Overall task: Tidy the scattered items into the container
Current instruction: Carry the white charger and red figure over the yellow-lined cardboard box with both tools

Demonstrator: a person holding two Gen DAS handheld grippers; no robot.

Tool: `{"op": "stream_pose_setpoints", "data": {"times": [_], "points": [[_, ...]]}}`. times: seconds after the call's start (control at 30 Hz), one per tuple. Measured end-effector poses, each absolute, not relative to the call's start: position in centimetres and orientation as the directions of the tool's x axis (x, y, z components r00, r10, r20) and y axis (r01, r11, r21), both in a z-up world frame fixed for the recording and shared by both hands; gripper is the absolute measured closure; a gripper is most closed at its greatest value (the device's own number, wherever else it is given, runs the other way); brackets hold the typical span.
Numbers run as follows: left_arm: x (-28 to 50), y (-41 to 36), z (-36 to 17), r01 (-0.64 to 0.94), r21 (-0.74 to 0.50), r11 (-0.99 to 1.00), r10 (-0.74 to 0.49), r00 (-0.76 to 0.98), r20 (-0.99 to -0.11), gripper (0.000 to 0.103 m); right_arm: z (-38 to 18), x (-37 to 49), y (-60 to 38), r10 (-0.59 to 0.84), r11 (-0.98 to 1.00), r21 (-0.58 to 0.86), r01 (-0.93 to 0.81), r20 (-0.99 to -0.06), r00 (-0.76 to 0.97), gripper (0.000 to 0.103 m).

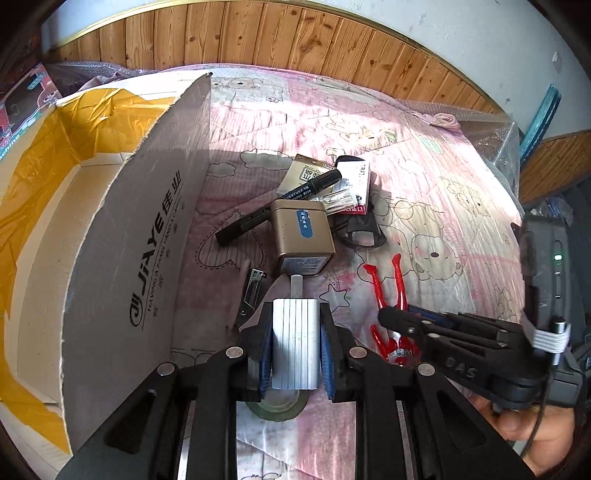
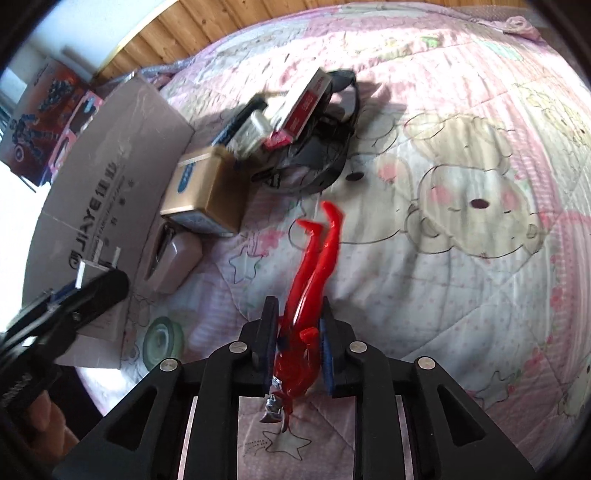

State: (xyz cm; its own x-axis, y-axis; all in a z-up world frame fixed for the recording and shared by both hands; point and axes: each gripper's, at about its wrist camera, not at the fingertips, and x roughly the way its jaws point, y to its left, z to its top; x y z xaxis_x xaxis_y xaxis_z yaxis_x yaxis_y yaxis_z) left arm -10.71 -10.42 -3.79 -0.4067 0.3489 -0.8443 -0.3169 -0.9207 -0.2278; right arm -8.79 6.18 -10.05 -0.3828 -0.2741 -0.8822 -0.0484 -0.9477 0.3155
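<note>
My left gripper (image 1: 294,315) is shut on a ribbed silver metal block (image 1: 294,347), held above the pink quilt beside the open cardboard box (image 1: 147,240). In the right wrist view my right gripper (image 2: 299,310) has its jaws close against the torso of a red toy figure (image 2: 314,258), whose legs point away from me. Ahead lie a gold tin (image 1: 303,232), a black marker (image 1: 277,206), card packs (image 1: 354,184), a black strap (image 1: 364,230) and a nail clipper (image 1: 251,291). A tape roll (image 1: 277,404) sits under the left gripper.
The box's tall printed flap (image 2: 110,177) stands between the items and the box's inside, which is lined with yellow tape (image 1: 33,192). Wooden wall panelling (image 1: 295,33) runs behind the bed. Bubble wrap (image 1: 498,147) covers the bed's far right edge. A hand (image 1: 546,428) holds the right gripper.
</note>
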Motion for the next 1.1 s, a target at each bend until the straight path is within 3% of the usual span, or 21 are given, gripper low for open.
{"op": "stream_pose_setpoints", "data": {"times": [0.07,0.17,0.57,1.1], "points": [[-10.2,-10.6,-3.2,-0.315,-0.231,-0.92,0.353,-0.414,-0.839,0.081,-9.8,-8.6,5.1,-0.214,-0.971,0.239,-0.015,-0.894,-0.394,0.083],[-9.8,-11.1,-2.4,-0.309,-0.241,-0.92,0.36,-0.425,-0.831,0.081,-9.3,-8.0,5.7,-0.231,-0.962,0.271,-0.042,-0.883,-0.409,0.088],[-7.7,-12.2,1.4,-0.318,-0.248,-0.915,0.381,-0.474,-0.794,0.08,-3.0,-5.5,5.9,-0.264,-0.938,0.342,-0.058,-0.813,-0.518,0.088],[-6.5,-16.5,5.3,-0.278,-0.229,-0.933,0.35,-0.55,-0.758,0.08,4.1,-4.3,-0.9,-0.265,-0.959,0.276,0.072,-0.773,-0.576,0.088]]}}
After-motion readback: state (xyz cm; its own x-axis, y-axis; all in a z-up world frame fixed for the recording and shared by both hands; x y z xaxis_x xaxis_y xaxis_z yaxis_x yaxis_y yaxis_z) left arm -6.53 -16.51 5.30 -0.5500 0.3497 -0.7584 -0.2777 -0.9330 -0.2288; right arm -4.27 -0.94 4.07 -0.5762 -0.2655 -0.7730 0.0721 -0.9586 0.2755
